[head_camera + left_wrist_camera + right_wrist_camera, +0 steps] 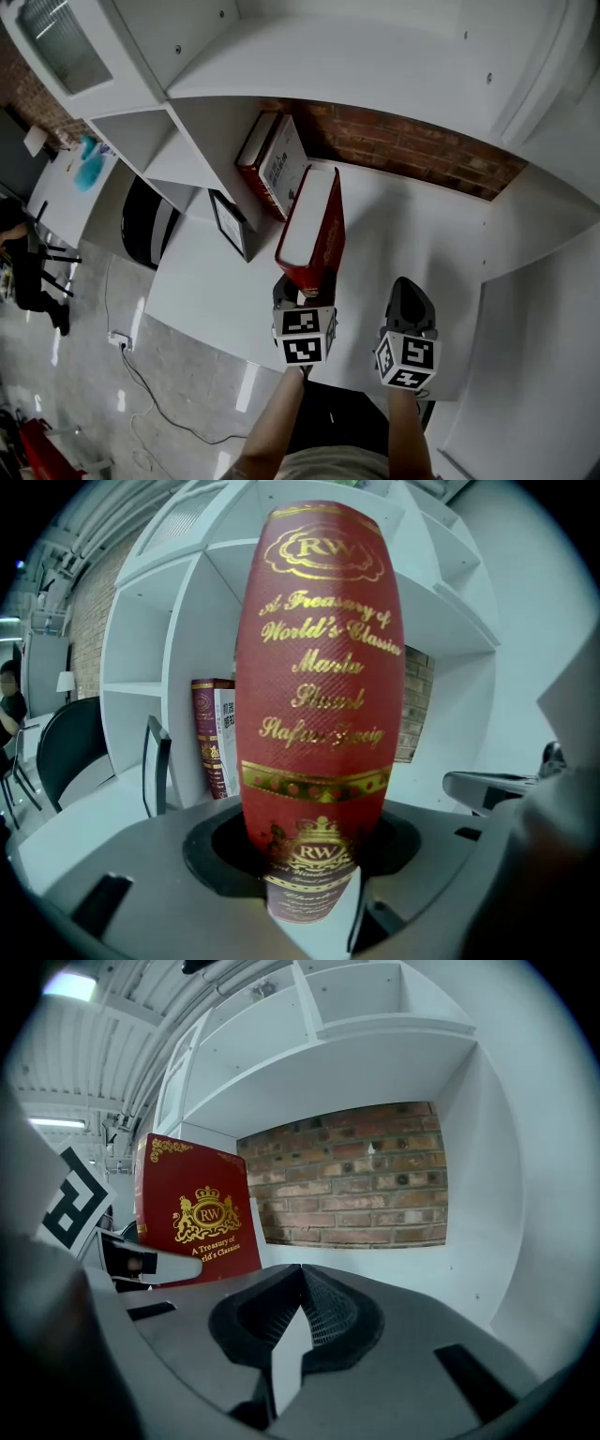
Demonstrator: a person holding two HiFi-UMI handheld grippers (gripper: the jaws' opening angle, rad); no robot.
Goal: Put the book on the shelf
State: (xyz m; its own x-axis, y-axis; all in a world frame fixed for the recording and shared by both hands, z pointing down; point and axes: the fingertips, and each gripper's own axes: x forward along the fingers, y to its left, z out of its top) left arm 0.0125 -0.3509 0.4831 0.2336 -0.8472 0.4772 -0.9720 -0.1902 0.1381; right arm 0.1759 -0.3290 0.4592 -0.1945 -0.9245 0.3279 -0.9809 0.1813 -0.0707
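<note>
A red hardback book (pixel 314 230) with gold lettering stands upright over the white shelf board (pixel 412 234), spine toward me. My left gripper (pixel 299 291) is shut on the lower end of its spine. In the left gripper view the book (pixel 319 696) fills the middle, and the jaws of the left gripper (pixel 314 860) press on its bottom part. My right gripper (pixel 410 292) hovers to the right of the book with nothing in it. Its jaws meet at the tips in the right gripper view (pixel 302 1274), where the book's front cover (pixel 192 1213) shows at the left.
Another red book (pixel 277 164) leans against the shelf's upright panel at the back left. A black-framed picture (pixel 230 223) stands just in front of it. A brick wall (pixel 403 141) closes the back of the shelf bay. A black chair (pixel 145 220) sits beyond the shelf's left side.
</note>
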